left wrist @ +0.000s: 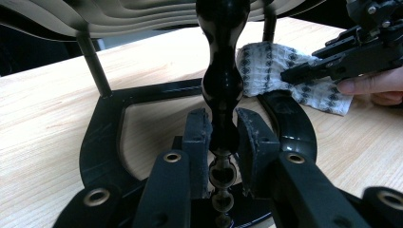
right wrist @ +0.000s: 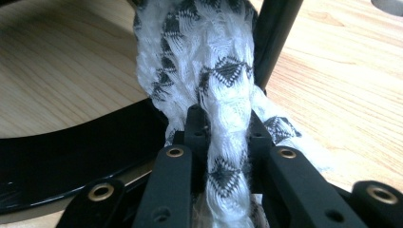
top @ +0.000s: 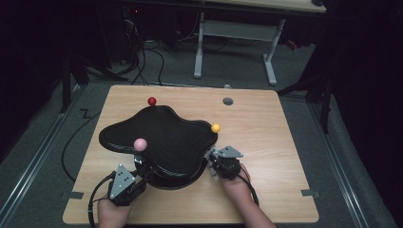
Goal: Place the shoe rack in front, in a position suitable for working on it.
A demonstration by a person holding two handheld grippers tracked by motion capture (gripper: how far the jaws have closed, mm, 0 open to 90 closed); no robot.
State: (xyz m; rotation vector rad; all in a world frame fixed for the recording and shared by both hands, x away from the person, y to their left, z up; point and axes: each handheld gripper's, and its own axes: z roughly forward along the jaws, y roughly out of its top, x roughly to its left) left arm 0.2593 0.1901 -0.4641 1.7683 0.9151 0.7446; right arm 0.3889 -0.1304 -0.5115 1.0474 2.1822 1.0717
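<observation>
Dark room, grey carpet floor, light wooden table [top: 266, 142] in the middle with a white-legged desk behind it. On the table sits a glossy black wavy-topped stand [top: 161, 135] with a flat ring-shaped base [left wrist: 102, 142], thin posts and a turned centre spindle [left wrist: 221, 90]; three balls sit at its rim: red [top: 152, 100], yellow [top: 215, 128], pink [top: 140, 144].

Left gripper [left wrist: 222, 130] has its jaws pinched on the lower part of the spindle, likely to brace the stand so it doesn't slide or tip while the other side gets rubbed. Right gripper [right wrist: 227, 126] is clamped tight on a bunched white cloth with black pattern [right wrist: 209, 71], cloth squeezed between the pads. Cloth lies under the stand's top at the person's right, pressed against the base next to a thin black post [right wrist: 273, 42]. Looks like wiping the base and posts; the bunched grip gives a firm pad for reaching under the top.
</observation>
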